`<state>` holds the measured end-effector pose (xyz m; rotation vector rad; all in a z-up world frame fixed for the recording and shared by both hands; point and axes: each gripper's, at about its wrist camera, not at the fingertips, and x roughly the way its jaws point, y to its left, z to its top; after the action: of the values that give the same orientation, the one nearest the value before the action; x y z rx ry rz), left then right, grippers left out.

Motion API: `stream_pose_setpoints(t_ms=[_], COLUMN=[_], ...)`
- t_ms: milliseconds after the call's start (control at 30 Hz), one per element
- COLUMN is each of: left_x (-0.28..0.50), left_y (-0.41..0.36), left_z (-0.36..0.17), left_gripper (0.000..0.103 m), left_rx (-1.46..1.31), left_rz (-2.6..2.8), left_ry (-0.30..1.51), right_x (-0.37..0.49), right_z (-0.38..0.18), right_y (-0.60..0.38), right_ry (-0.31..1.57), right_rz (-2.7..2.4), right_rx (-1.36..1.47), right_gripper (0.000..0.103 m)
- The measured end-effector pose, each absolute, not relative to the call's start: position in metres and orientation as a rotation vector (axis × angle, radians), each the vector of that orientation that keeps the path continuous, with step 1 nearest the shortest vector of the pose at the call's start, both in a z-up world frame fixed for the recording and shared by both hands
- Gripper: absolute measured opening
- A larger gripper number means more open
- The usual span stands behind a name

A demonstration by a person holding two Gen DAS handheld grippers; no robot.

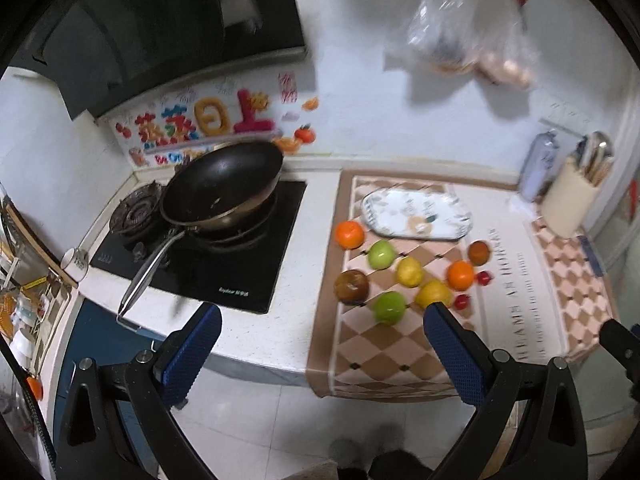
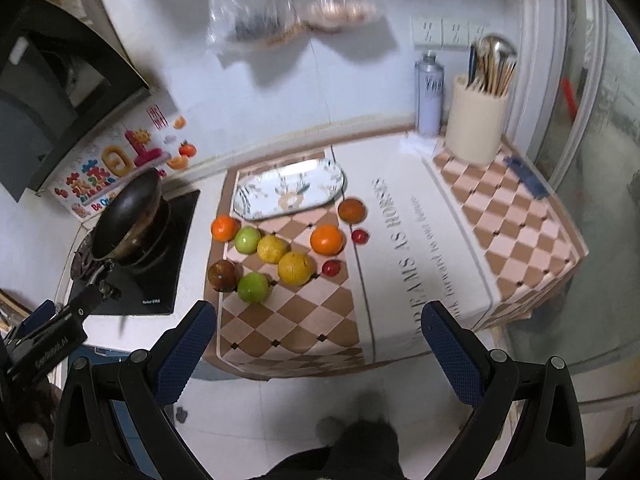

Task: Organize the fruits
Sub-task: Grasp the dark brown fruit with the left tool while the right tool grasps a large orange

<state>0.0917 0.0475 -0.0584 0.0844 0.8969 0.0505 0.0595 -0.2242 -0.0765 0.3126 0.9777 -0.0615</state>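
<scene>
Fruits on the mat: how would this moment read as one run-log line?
stage: not started | fruits: loose on mat | plate: bare | left claw: open | right claw: open

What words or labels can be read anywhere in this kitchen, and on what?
"DREAMS AS HORSES", last letters uncertain: printed on the counter mat.
Smaller line beside it: too blurred.
Big colourful characters on the wall sticker: stylised, not surely legible.
Brand on the stove: too small.

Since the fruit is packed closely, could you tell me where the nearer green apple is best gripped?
Grip the nearer green apple across its widest middle, coming from above on the near side with the right tongs. It is round, its front faces bare mat, and the brown fruit and yellow fruit crowd its flanks.
</scene>
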Motion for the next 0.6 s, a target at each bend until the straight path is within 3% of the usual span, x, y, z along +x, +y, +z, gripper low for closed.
stream_pose_setpoints(t_ms=[600], left_x=[0.283], left_y=[0.065], left_z=[-0.259], left_gripper=[0.1], left_rx=[-0.144], left_rz=[0.126], left_ry=[1.511], right_x=[0.3], right_z=[-0.275], right_y=[-0.254], right_ry=[1.366], right_rz=[0.053], right_rx=[0.314], right_gripper=[0.101])
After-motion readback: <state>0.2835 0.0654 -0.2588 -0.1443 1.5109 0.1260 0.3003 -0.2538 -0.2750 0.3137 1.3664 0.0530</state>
